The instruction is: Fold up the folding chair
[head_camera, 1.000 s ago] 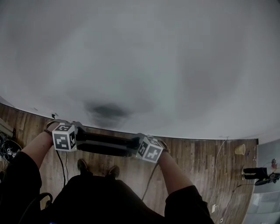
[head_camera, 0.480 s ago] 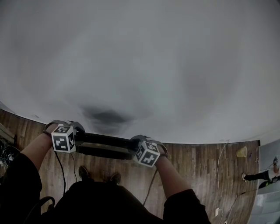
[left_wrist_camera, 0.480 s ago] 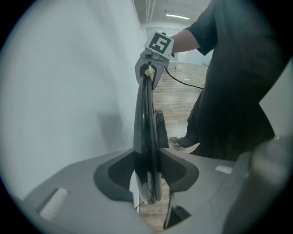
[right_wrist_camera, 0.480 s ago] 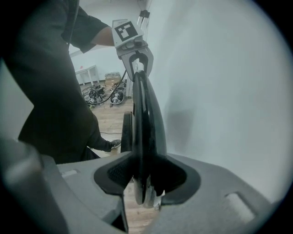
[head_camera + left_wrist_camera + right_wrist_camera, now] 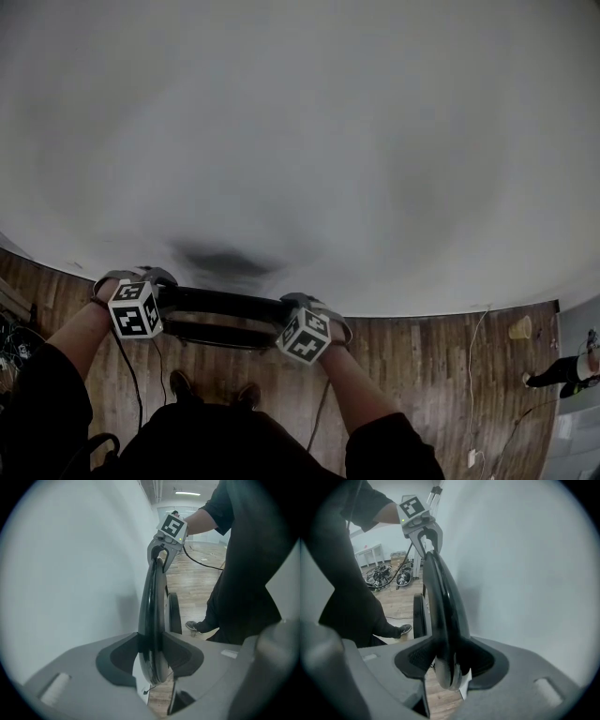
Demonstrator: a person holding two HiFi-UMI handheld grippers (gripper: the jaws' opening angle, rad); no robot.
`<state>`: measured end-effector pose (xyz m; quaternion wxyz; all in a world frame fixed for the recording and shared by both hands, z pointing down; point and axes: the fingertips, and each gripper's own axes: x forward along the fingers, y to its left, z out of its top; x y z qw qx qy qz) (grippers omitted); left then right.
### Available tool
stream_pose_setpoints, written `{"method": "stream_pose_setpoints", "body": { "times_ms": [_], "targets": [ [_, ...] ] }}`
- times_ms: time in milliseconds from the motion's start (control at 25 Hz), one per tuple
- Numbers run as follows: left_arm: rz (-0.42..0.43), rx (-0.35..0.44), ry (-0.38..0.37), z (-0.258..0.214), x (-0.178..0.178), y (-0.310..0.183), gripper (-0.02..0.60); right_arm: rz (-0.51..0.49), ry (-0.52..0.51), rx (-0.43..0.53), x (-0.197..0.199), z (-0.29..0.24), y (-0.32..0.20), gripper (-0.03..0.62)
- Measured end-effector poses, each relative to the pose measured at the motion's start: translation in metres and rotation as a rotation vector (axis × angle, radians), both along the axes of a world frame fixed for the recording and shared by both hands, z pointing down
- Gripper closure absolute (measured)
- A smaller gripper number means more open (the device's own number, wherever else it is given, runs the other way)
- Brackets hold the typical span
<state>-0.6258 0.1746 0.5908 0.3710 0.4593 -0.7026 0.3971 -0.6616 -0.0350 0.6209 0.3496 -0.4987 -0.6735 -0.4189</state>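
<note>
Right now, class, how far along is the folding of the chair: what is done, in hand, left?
Done: the chair looks folded flat, edge-on beside the white wall. In hand: the left tongs and right tongs have just been opening, its top rim between them. Left: probably only to draw clear and leave it standing.

Plain white wall [image 5: 300, 141] close along one side of the left gripper [image 5: 153, 660] jaws and the right gripper [image 5: 449, 660] jaws. Beneath both, brown plank floor [image 5: 422, 361]. Beyond the right jaws, white table [image 5: 370, 554] and heaped gear [image 5: 386, 576] on the floor. Beyond the left jaws, ceiling strip lights [image 5: 187, 493].
</note>
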Motion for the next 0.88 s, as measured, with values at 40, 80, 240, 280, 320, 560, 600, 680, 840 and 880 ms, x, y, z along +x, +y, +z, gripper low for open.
{"method": "stream_pose_setpoints", "body": {
  "times_ms": [40,80,240,280,320,560,600,680,840,880],
  "targets": [
    [-0.01,-0.002,-0.01,-0.001,-0.003,0.0,0.419,0.012,-0.007,0.0,-0.003,0.0,0.0,0.401],
    [-0.021,-0.004,-0.02,-0.001,-0.006,0.001,0.419,0.025,-0.016,0.001,-0.007,-0.001,-0.001,0.398],
    [-0.067,-0.009,-0.067,-0.003,-0.017,0.002,0.417,0.083,-0.042,0.001,-0.019,-0.001,-0.001,0.384],
    [-0.08,-0.009,-0.078,-0.003,-0.02,0.003,0.417,0.097,-0.046,0.0,-0.023,-0.002,0.0,0.381],
    [-0.092,-0.01,-0.088,-0.004,-0.023,0.003,0.417,0.11,-0.05,-0.001,-0.027,-0.002,0.0,0.378],
    [-0.139,-0.015,-0.124,0.002,-0.034,0.01,0.416,0.15,-0.076,-0.003,-0.038,0.003,0.004,0.365],
    [-0.146,-0.015,-0.126,0.003,-0.036,0.011,0.414,0.152,-0.08,-0.005,-0.041,0.004,0.005,0.364],
    [-0.159,-0.014,-0.13,0.002,-0.042,0.012,0.414,0.157,-0.089,-0.009,-0.046,0.003,0.005,0.362],
    [-0.185,-0.023,-0.146,0.001,-0.05,0.012,0.411,0.173,-0.104,-0.014,-0.054,0.002,0.004,0.356],
    [-0.192,-0.026,-0.152,0.001,-0.052,0.012,0.41,0.178,-0.108,-0.015,-0.056,0.002,0.003,0.355]
  ]
}}
